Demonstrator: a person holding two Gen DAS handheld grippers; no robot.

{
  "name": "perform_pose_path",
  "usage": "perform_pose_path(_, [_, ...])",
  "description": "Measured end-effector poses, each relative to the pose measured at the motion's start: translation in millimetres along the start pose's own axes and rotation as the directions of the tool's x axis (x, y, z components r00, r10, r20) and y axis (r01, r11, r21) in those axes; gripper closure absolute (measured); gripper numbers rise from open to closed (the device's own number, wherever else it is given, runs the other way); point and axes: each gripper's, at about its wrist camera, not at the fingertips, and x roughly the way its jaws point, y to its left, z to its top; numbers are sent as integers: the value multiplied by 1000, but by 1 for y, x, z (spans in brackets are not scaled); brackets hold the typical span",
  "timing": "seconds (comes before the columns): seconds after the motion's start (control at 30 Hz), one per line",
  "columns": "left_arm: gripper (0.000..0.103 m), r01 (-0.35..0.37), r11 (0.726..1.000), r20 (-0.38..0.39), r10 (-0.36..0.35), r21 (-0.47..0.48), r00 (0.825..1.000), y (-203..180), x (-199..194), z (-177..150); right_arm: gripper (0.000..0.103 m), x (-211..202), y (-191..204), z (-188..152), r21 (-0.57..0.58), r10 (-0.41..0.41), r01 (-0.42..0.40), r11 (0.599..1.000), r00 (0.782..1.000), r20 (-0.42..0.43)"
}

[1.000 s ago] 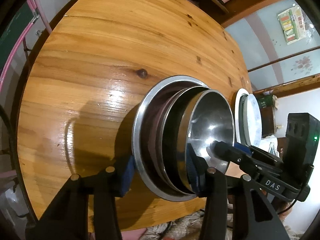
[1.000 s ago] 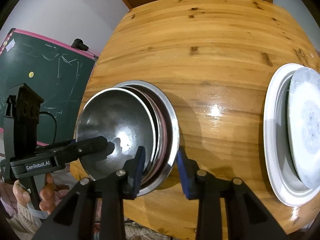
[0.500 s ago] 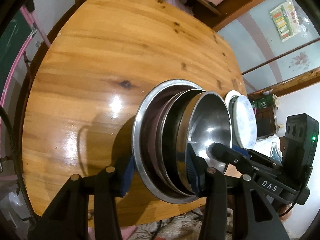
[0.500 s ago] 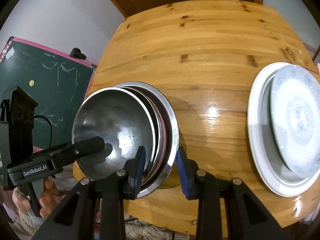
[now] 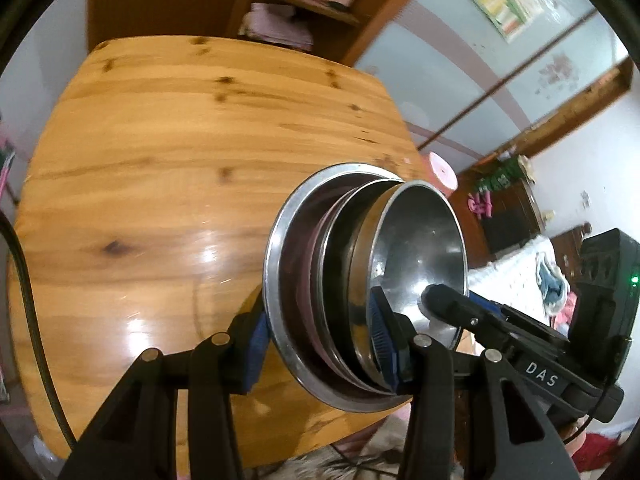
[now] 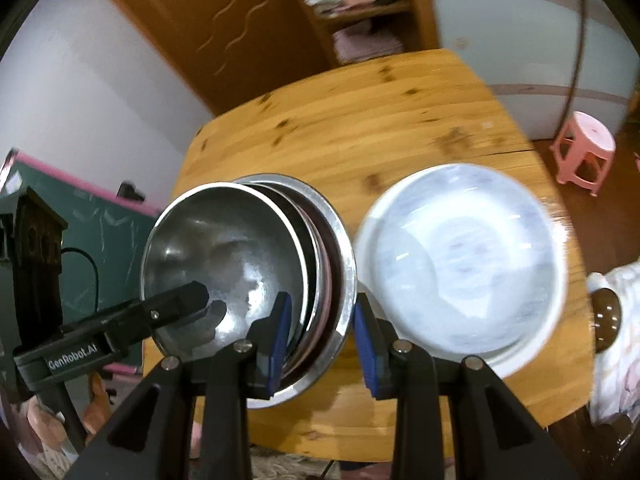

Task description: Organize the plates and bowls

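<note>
A nested stack of steel bowls is held between both grippers, lifted above the wooden table. My left gripper is shut on the stack's near rim, one pad outside and one inside. My right gripper is shut on the opposite rim of the same stack. Each gripper's finger shows inside the top bowl in the other's view. White plates, a smaller one stacked on a larger one, lie on the table right of the stack in the right wrist view.
A pink stool stands on the floor beyond the table's right side. A wooden cabinet with shelves is behind the table. A green chalkboard stands at the left.
Both grippers have risen with the bowl stack, lifting it off the table and tilting the views up; more of the room and the whole table edge now show.
</note>
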Motion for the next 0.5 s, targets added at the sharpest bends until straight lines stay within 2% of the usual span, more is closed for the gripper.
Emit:
perform_pose_path(0.23, [58,18,998,-72,-13,66,997,-57,54,11,72,-15,-63,11,83,-86,81,993,995,52])
perform_pose_path(0.5, [58,3,997,-157,8,73,988,-81,108,16,72,7,-110,12,162,-115,110,981,993,19])
